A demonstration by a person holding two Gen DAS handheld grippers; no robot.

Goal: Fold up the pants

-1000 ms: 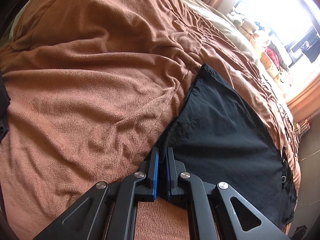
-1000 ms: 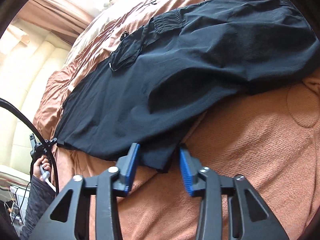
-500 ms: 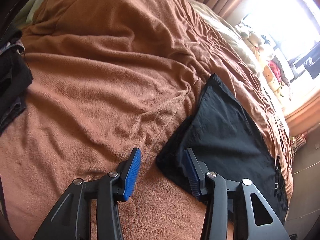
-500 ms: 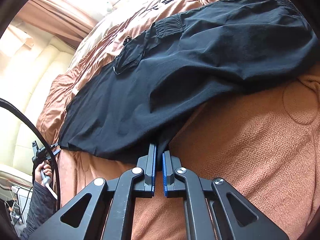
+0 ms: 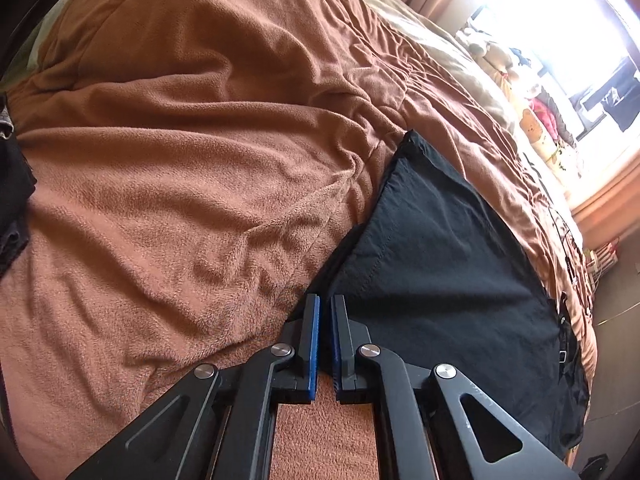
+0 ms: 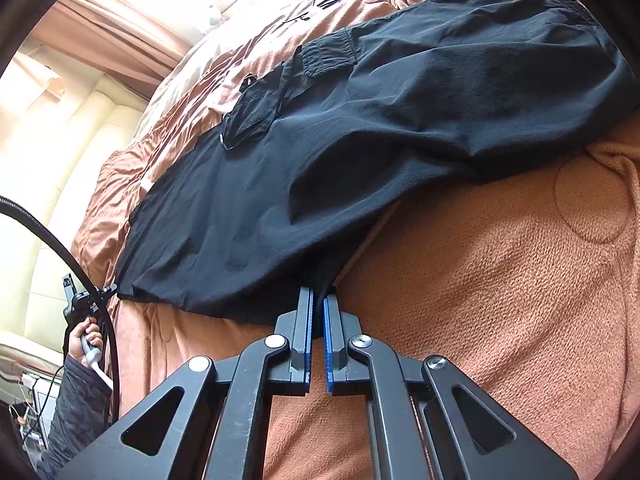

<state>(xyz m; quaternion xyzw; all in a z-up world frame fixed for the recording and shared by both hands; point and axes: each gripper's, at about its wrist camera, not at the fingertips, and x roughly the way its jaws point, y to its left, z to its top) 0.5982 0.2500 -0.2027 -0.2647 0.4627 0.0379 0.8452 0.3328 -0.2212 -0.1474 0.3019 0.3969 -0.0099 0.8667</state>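
Observation:
Black pants [image 5: 440, 260] lie spread on a brown fleece blanket [image 5: 180, 200]. In the left wrist view my left gripper [image 5: 324, 300] is shut on the near corner of the leg hem, with dark cloth pinched between its blue pads. In the right wrist view the pants [image 6: 360, 140] stretch away with a cargo pocket facing up. There my right gripper [image 6: 316, 294] is shut on the near edge of the fabric, down low against the blanket [image 6: 500, 280].
A dark pile of clothes [image 5: 12, 200] sits at the left edge of the bed. Stuffed toys [image 5: 532, 128] line the bright window side. A person's hand [image 6: 86, 336] and a black cable [image 6: 60, 248] show at the left of the right wrist view.
The left gripper opened beside the hem corner, then shut on it again. The right gripper went from open around the pants edge to shut on it.

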